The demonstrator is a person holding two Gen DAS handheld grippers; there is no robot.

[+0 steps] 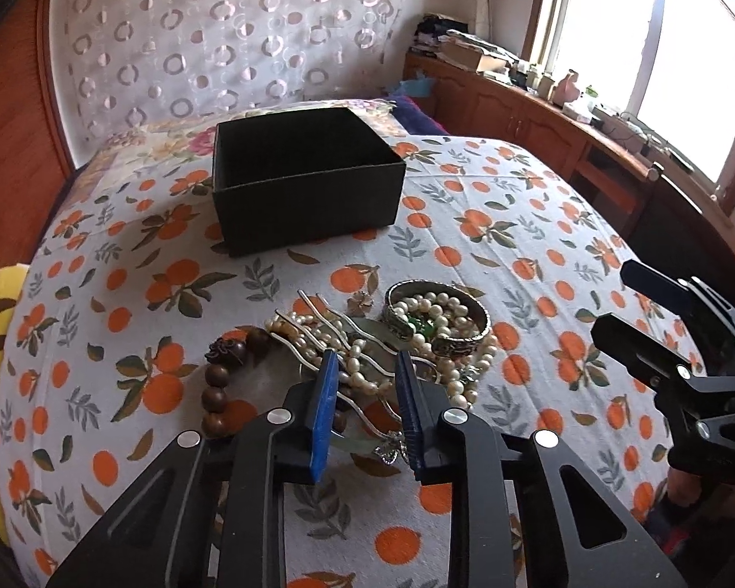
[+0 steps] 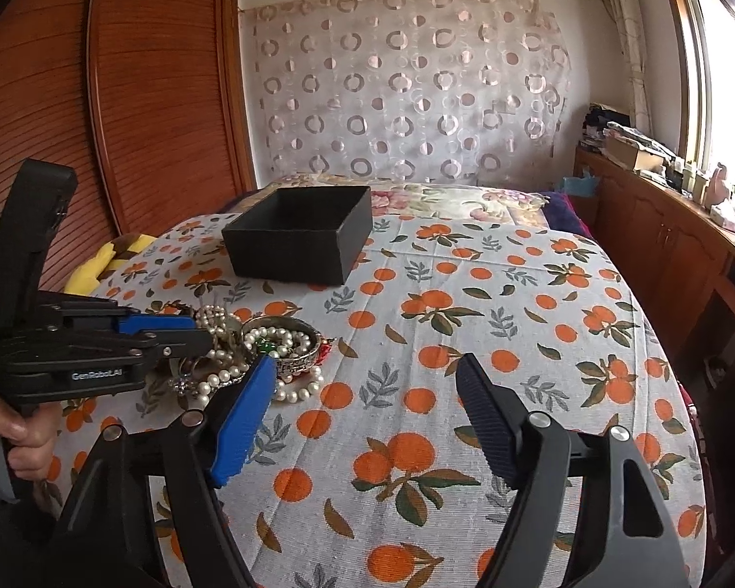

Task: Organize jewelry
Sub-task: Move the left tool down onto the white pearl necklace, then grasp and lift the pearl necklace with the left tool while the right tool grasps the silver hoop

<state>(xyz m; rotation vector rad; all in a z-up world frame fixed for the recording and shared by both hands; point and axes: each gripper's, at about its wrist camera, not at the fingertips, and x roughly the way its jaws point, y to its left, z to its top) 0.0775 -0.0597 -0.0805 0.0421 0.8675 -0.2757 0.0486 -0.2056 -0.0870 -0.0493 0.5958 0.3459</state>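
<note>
Basically nothing sorted yet. Jewelry pile (image 1: 367,343) sits in one tangle on the bed (image 1: 514,245), lower centre of the left wrist view, left-centre of the right wrist view.

What's in the pile, as far as visible:
- pearl strands (image 1: 458,367), looped through everything
- silver bangle (image 1: 436,313) with pearls and green beads (image 1: 419,326) inside it
- wavy metal hair comb (image 1: 328,328), prongs pointing up-frame
- brown wooden bead bracelet (image 1: 220,377) on the pile's left edge

Black box (image 1: 308,181) stands open toward the top of the frame, well apart from the pile. Interior reads dark; no jewelry visible inside from either view, though the floor of it is partly hidden.

Left gripper (image 1: 367,392) is low over the near side of the pile, jaws parted, straddling pearls and comb. Not clamped on anything I can see. Looks like first-pick setup.

Right gripper (image 2: 367,406) hangs wide open over bare bedspread, right of the pile, holding nothing.

Judgement: task at the start. Every piece is left to move, presumably into the box. Tangle is the risk: lifting one strand may drag the comb or bangle along.
</note>
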